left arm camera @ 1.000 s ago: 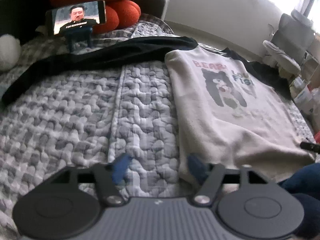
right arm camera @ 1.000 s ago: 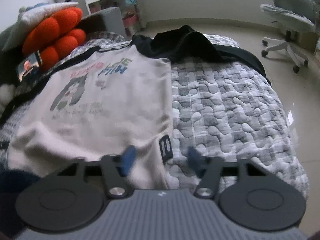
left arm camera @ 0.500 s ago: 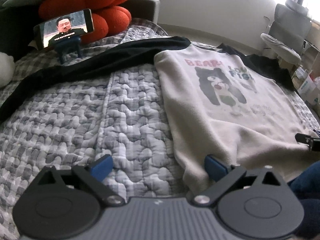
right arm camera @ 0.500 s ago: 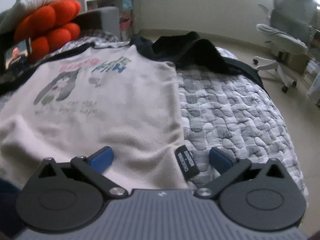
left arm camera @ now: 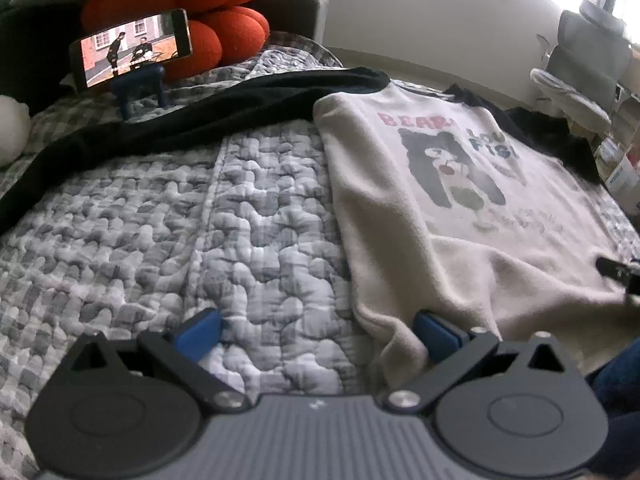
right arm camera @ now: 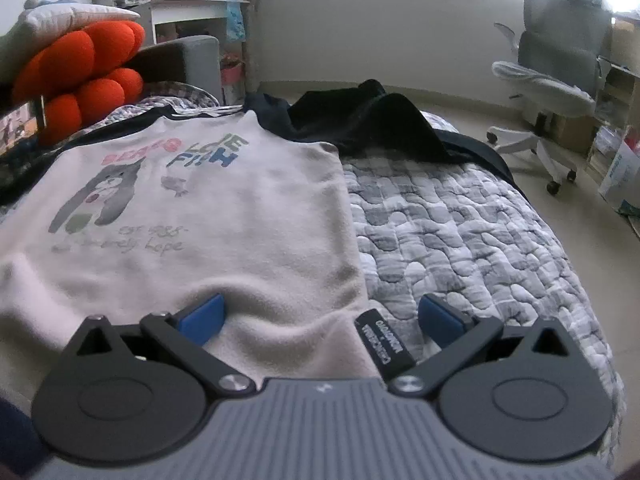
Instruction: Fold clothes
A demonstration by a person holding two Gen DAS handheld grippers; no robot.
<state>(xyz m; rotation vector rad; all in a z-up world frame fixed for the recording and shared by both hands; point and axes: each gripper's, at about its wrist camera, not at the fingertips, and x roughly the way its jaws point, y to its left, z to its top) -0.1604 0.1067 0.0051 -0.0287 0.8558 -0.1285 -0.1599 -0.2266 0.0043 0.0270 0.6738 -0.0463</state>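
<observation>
A cream sweatshirt (left arm camera: 440, 208) with a bear print and black sleeves lies flat, front up, on a grey quilted bed (left arm camera: 160, 232). My left gripper (left arm camera: 316, 332) is open wide just above the quilt. The shirt's near left hem corner lies between its blue pads (left arm camera: 198, 330), close beside the right one, and neither pad presses on it. My right gripper (right arm camera: 322, 320) is open wide over the same sweatshirt (right arm camera: 208, 208) at its near right hem corner. A black label (right arm camera: 386, 344) on that corner sits between the jaws, untouched. The left black sleeve (left arm camera: 168, 128) stretches out to the left.
A phone (left arm camera: 130, 48) on a blue stand plays video at the back, in front of an orange cushion (left arm camera: 180, 0). A bunched black sleeve (right arm camera: 372, 124) lies at the shirt's far right. An office chair (right arm camera: 556, 80) stands on the floor beyond the bed. A dark blue trouser leg (left arm camera: 616, 372) is at the lower right.
Both grippers' jaws have spread from partly closed to wide open. Both have come lower and closer to the shirt's hem corners; the right one tipped up to show more of the room.
</observation>
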